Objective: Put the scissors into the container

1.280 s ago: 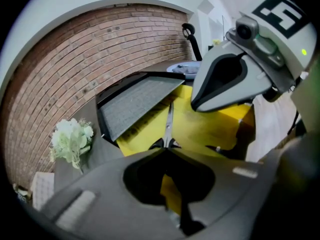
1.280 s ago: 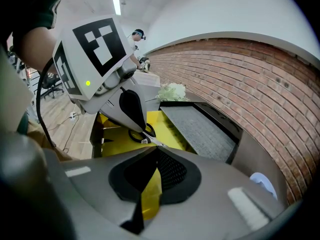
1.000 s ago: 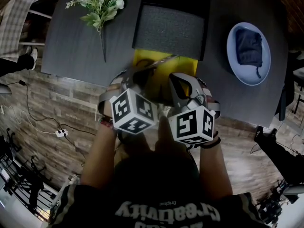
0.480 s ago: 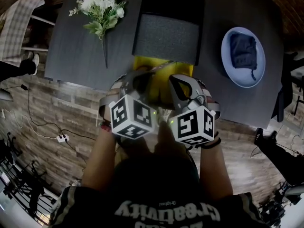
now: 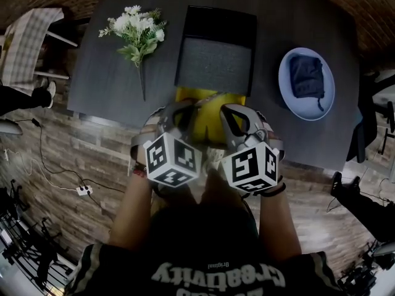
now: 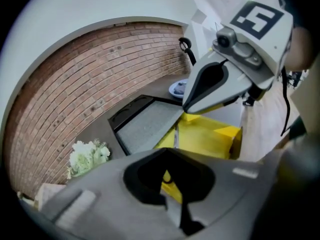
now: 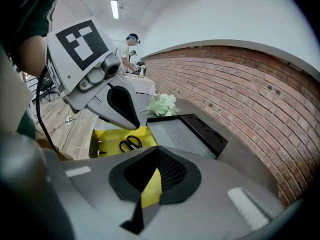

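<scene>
My right gripper [image 5: 227, 111] is pinching the yellow container [image 5: 207, 119] by its right wall, scissors [image 7: 131, 143] lying inside. Left gripper [image 5: 185, 105] jaws are pressed together at the left wall.

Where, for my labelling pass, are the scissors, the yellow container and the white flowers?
scissors [image 7: 131, 143]: right gripper view, on the black handle loops.
yellow container [image 6: 205, 134]: left gripper view, on its bare yellow inside.
white flowers [image 5: 138, 25]: head view, on the blossoms.

Yellow container [image 5: 207, 119] open-topped; black tray [image 5: 222, 20] just behind; flowers [image 5: 139, 29] left, plate [image 5: 287, 91] right, well apart.
</scene>
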`<action>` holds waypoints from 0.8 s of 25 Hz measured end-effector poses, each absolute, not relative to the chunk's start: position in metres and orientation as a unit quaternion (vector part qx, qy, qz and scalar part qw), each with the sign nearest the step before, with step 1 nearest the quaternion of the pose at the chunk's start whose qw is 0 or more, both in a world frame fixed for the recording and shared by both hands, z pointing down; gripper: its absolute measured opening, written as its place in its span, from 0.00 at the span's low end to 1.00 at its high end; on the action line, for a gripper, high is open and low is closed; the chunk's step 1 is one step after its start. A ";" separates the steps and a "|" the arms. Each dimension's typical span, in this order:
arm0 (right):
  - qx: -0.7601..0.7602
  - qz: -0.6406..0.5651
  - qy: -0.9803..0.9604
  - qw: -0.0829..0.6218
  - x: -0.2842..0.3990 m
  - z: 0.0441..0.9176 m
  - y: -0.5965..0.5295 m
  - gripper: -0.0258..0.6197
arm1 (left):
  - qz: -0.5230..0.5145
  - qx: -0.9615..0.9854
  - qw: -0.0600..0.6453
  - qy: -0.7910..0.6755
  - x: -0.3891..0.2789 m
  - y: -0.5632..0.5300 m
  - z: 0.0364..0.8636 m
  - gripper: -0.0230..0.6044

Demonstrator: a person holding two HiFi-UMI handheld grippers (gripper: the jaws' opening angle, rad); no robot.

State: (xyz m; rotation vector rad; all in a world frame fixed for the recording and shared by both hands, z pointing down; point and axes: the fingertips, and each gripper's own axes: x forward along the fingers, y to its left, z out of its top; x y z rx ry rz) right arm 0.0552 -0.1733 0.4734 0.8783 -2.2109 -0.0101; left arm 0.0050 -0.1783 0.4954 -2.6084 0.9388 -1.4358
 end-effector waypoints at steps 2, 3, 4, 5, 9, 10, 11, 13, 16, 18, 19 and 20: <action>0.347 -0.008 -0.862 0.368 0.056 0.465 -0.176 0.05 | -0.458 -0.836 0.014 0.303 0.006 -0.178 0.488 0.04; 0.350 -0.010 -0.863 0.365 0.056 0.461 -0.178 0.05 | -0.456 -0.836 0.015 0.304 0.006 -0.178 0.484 0.04; 0.352 -0.012 -0.863 0.363 0.056 0.456 -0.179 0.05 | -0.453 -0.837 0.016 0.306 0.007 -0.178 0.480 0.04; 0.354 -0.013 -0.863 0.360 0.057 0.451 -0.179 0.05 | -0.450 -0.838 0.017 0.308 0.008 -0.178 0.476 0.04; 0.362 -0.013 -0.865 0.346 0.061 0.432 -0.179 0.05 | -0.443 -0.840 0.025 0.312 0.013 -0.179 0.457 0.04; 0.364 -0.016 -0.865 0.345 0.062 0.428 -0.181 0.05 | -0.441 -0.841 0.027 0.313 0.014 -0.179 0.452 0.04; 0.365 -0.021 -0.864 0.345 0.062 0.424 -0.182 0.05 | -0.439 -0.842 0.028 0.313 0.015 -0.180 0.448 0.04; 0.367 -0.028 -0.863 0.346 0.064 0.416 -0.183 0.05 | -0.435 -0.844 0.031 0.312 0.018 -0.179 0.440 0.04; 0.371 -0.038 -0.862 0.344 0.068 0.400 -0.185 0.05 | -0.428 -0.846 0.040 0.315 0.021 -0.181 0.426 0.04; 0.374 -0.048 -0.861 0.342 0.070 0.387 -0.188 0.05 | -0.422 -0.846 0.052 0.323 0.022 -0.186 0.414 0.04; 0.376 -0.052 -0.860 0.340 0.072 0.381 -0.189 0.05 | -0.418 -0.846 0.059 0.325 0.023 -0.187 0.407 0.04; 0.378 -0.056 -0.860 0.338 0.073 0.375 -0.189 0.05 | -0.413 -0.847 0.066 0.328 0.025 -0.189 0.400 0.04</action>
